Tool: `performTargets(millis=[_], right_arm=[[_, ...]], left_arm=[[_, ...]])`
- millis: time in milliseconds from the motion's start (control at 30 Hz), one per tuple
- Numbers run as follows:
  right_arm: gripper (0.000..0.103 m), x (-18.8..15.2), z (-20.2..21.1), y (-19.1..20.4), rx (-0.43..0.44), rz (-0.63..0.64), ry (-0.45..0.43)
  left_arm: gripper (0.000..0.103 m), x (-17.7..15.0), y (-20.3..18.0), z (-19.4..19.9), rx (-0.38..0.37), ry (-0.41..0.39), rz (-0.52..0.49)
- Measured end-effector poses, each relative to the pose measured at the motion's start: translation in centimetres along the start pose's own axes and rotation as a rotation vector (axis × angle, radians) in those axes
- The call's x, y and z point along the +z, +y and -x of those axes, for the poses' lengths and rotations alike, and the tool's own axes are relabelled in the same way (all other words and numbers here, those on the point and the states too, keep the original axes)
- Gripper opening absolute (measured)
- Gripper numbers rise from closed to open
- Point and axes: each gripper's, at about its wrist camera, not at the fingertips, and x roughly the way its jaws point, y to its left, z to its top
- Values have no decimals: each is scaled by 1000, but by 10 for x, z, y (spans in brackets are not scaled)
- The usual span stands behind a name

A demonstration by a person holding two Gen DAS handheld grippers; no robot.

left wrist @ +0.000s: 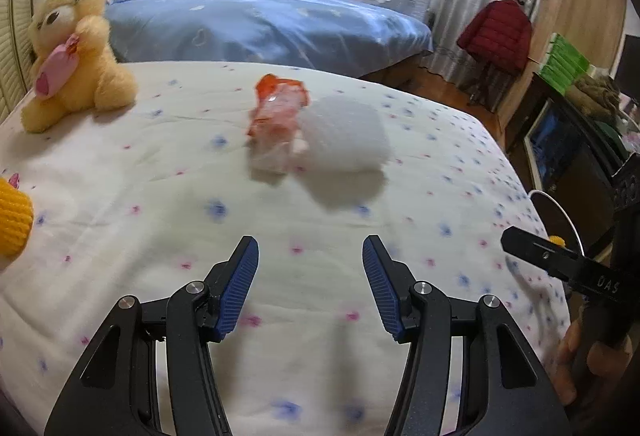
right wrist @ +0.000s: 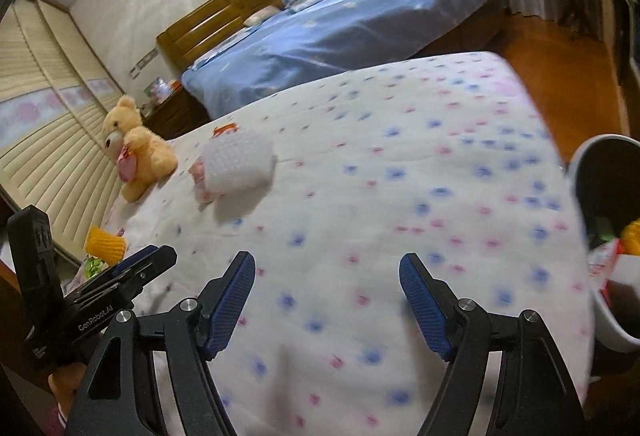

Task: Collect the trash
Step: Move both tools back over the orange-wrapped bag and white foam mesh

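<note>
Left wrist view shows the left gripper (left wrist: 310, 286) with jaws apart and empty; the red wrapper (left wrist: 277, 115) lies far ahead on the bed (left wrist: 120, 195), touching the white foam (left wrist: 346, 135). The right gripper (right wrist: 326, 302) is apart and empty too; the bin (right wrist: 580, 171) waits at the right. Reach for 1 piece, then pinch its middle.

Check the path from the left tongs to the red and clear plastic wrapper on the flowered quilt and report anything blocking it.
Nothing visible blocks it. The left tongs stand open over bare white flowered quilt, and the red and clear plastic wrapper lies straight ahead. A white foam block sits against the wrapper's right side, not in front.
</note>
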Motion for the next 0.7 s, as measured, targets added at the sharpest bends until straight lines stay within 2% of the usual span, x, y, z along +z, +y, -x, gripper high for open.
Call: performTargets(millis=[267, 567, 700], right_arm=[[76, 22, -35, 22, 57, 15, 30], [75, 54, -72, 37, 153, -5, 56], [62, 64, -90, 39, 178, -20, 78]], left_arm=[[55, 17, 26, -20, 14, 37, 27], [55, 46, 35, -40, -4, 48, 21], [55, 54, 31, -53, 3, 56, -11]])
